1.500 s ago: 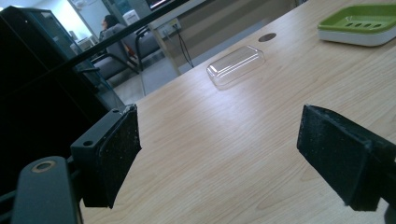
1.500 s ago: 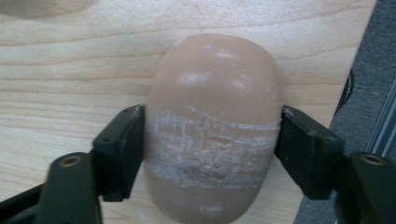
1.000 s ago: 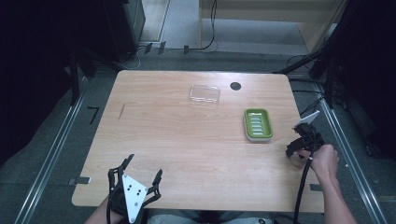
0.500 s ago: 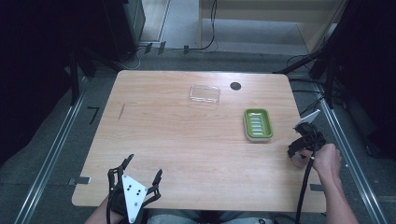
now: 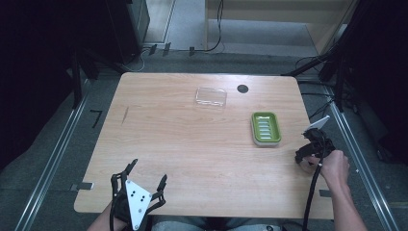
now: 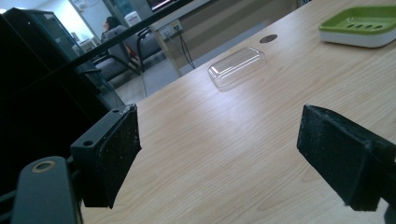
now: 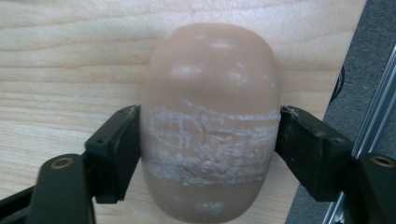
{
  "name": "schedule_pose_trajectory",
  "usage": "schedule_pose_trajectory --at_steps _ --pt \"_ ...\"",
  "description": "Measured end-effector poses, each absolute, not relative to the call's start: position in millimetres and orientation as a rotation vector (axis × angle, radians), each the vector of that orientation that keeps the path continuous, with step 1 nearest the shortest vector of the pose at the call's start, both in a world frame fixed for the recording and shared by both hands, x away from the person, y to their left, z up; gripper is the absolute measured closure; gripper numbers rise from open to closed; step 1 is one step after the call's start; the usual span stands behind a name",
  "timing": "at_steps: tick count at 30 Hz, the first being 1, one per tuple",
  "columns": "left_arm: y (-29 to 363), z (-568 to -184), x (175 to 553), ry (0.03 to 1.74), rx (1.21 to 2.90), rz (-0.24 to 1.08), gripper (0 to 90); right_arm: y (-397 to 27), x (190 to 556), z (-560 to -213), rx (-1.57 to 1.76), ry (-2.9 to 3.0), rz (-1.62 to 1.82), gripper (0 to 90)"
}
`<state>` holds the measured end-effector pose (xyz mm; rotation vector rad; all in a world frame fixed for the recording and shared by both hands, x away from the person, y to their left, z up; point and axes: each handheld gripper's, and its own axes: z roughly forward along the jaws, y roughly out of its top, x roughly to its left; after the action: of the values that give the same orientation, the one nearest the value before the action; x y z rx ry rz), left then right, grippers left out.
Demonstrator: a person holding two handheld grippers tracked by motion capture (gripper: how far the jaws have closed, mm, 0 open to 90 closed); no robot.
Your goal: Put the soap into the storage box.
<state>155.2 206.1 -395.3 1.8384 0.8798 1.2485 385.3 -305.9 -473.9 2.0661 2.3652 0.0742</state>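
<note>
The soap bar (image 7: 210,126), a rounded tan lump with a whitish scuffed band across its middle, sits right between the jaws of the right claw (image 7: 210,140) on the wooden counter (image 7: 56,56). The jaws have just been opening; the pads stand hard against the bar's two sides, and whether they press on it or merely touch cannot be told. In the high view the right claw (image 5: 308,156) hangs at the counter's right edge, in the person's right hand (image 5: 332,166), with its cable trailing back along the forearm.

Ahead of it and a little inward lies the green soap dish (image 5: 265,128), apart from the claw. Farther on lies a clear plastic lid (image 5: 211,97), and beside that a dark round hole (image 5: 242,88) in the counter.

Over at the near left edge, the left claw (image 5: 139,180) hovers with jaws spread wide and nothing between them. Its own camera looks across bare wood toward the lid (image 6: 237,66) and the dish (image 6: 359,29), both well ahead of it.
</note>
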Motion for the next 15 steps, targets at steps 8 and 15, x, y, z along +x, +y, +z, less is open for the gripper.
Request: schedule_pose_trajectory --at_steps 8,15 --pt "205.9 -395.4 155.1 0.876 1.840 1.250 14.0 -310.0 381.6 -474.8 2.080 2.349 0.093 23.4" --pt "205.6 -395.4 154.5 0.868 1.850 1.254 14.0 -302.8 380.4 -473.0 2.039 2.339 0.092 33.1"
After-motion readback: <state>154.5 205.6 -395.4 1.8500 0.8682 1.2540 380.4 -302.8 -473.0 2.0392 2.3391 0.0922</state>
